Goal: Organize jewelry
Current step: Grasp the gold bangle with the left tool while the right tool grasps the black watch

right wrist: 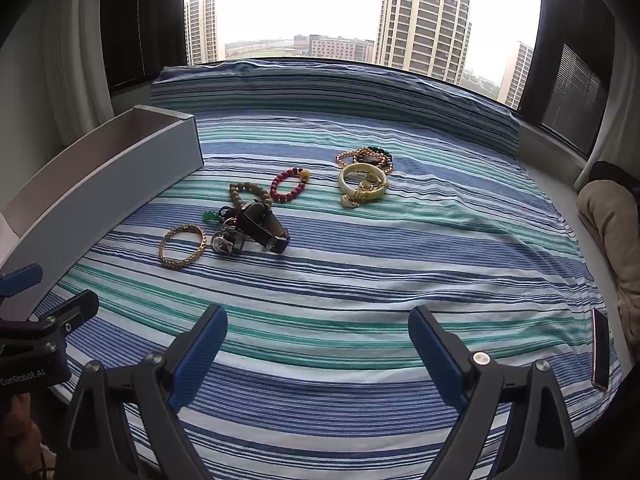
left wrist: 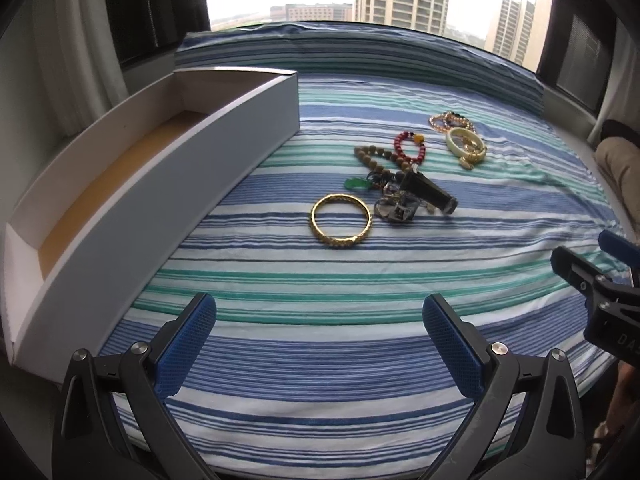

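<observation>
Both hand-held grippers were found spread wide and carrying nothing. Left gripper [left wrist: 318, 344] hovered above the near part of the striped cloth [left wrist: 360, 360], blue pads facing each other across bare fabric; right gripper [right wrist: 318, 354] stood likewise, just beside it.

Jewelry lay in a loose cluster mid-cloth, well apart from both grippers. Nearest was a gold bangle [left wrist: 341, 221], flat and on its own. Just beside it, to the right, sat a tangle: a metal keyring piece [left wrist: 396, 210], a black cylindrical item [left wrist: 430, 194] tilted across it, and a small green pendant [left wrist: 355, 183] at the tangle's left edge. A brown bead bracelet [left wrist: 376, 158] ran from the tangle toward the window, and a red bead bracelet [left wrist: 410, 148] with one amber bead lay touching or nearly touching it; contact could not be confirmed. Farther right, a cream bangle [left wrist: 466, 142] rested with small gold pieces on it, and a gold-and-dark bead strand [left wrist: 448, 120] lay just behind.

A long open white box [left wrist: 224, 136] with a tan floor ran along the cloth's left side. A phone [right wrist: 600, 354] lay at the cloth's right edge. Behind the cloth, a window [right wrist: 320, 8] showed tower blocks.
</observation>
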`<state>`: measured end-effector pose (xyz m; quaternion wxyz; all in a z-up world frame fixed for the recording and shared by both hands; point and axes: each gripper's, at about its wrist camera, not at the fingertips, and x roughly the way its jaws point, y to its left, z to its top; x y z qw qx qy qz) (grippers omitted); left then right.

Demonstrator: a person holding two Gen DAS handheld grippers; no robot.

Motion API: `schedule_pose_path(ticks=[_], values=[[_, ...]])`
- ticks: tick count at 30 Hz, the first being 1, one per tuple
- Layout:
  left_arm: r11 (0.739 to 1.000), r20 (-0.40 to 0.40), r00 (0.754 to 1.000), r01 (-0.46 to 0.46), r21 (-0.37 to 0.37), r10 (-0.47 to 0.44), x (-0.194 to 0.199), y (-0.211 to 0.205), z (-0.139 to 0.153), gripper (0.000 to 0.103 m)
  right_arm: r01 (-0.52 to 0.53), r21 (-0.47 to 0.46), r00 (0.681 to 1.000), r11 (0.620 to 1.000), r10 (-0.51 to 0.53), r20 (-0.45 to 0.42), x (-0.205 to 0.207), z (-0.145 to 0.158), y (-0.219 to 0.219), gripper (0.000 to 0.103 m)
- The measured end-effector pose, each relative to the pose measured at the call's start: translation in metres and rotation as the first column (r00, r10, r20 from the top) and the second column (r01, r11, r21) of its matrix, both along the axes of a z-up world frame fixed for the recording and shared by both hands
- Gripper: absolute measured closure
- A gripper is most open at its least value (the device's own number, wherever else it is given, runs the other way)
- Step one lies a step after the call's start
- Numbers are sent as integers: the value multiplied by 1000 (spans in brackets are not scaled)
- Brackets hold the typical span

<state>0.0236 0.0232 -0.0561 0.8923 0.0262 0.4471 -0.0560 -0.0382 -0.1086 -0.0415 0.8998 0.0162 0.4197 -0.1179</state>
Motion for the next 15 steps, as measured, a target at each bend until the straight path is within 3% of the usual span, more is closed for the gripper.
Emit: schedule_pose_path(ticks=[5,11,15], values=[[998,-42,998,49,-32,-50,14,-8,-10,0,20,-2,999,1000,-20,35,0,5,-5,9],[994,-106,989,107,21,-104,46,-9,-33,0,-2,20,999,1000,3,-46,11,-18,-17,9],[984,-161,972,175,17,-170,84,-15,-49,0,-8,41,998,999,10,-55,18,-24,-19,9]])
